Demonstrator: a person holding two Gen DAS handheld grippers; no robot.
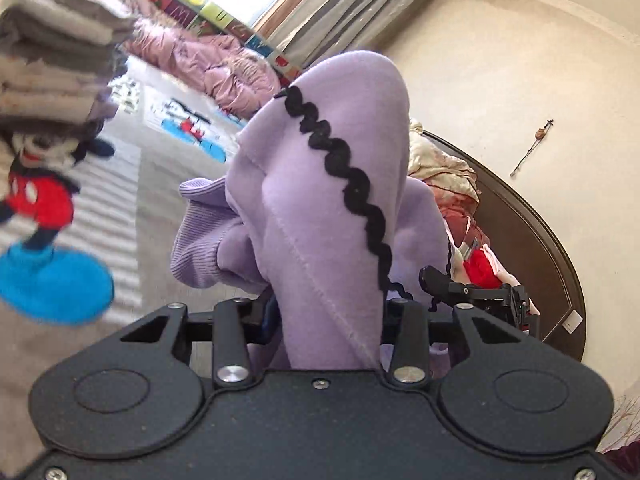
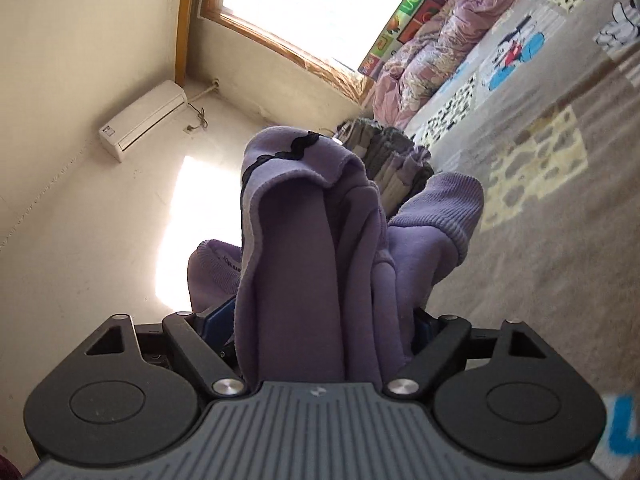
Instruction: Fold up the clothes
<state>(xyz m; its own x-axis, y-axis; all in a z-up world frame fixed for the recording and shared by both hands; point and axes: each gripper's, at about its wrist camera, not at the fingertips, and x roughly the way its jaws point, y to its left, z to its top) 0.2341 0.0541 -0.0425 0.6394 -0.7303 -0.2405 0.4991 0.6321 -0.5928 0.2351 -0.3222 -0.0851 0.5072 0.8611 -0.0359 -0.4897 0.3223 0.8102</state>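
Both claws — left, right — clamped on bunched purple sweater, held aloft; could slip free — thick, uneven folds.

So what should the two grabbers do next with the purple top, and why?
Probably carry it toward the folded stack and lower it there. Both the left hand-held gripper and the right hand-held gripper are shut on the purple top, which is bunched and lifted off the blanket, with a ribbed cuff hanging loose.

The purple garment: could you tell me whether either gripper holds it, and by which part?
Both hold the purple garment: left gripper and right gripper each clamp bunched fabric; exact part unclear.
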